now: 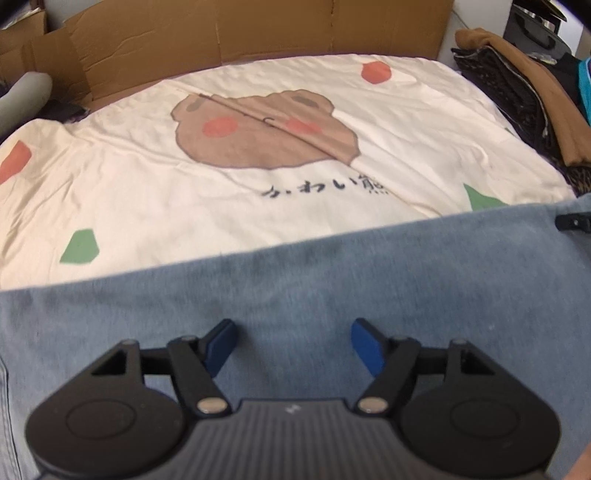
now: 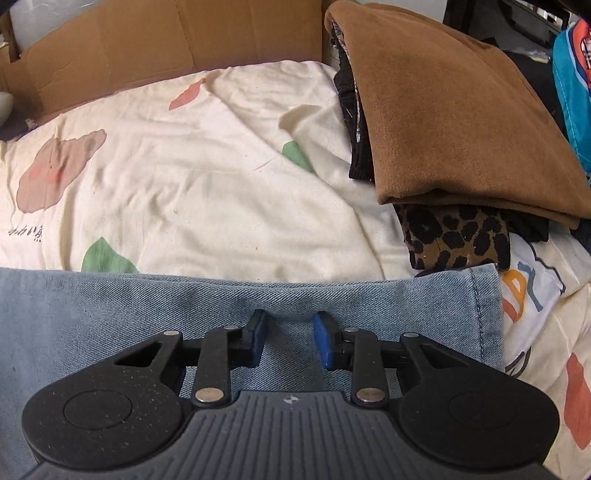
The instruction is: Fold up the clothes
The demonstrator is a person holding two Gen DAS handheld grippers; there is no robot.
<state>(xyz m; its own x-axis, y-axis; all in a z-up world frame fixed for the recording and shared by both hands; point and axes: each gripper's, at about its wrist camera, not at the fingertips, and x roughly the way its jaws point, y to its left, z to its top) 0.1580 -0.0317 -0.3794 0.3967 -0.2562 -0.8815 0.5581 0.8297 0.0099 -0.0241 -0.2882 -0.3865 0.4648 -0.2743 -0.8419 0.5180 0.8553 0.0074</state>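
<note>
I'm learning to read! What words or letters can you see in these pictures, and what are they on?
"かわい熊", roughly; last sign partly blurred: dark writing under the bear on the cream sheet.
Same writing in the right wrist view: too small to read.
Orange and blue letters on the sheet's right: partly hidden, unreadable.

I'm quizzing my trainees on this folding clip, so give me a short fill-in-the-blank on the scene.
1. Both grippers hang over a light blue ____ garment.
2. The folded brown cloth tops a pile that includes a ____-print piece.
3. The cream bedsheet shows a brown cartoon ____ face.
4. Behind the bed stands flattened ____.

Missing words: denim; leopard; bear; cardboard
</note>
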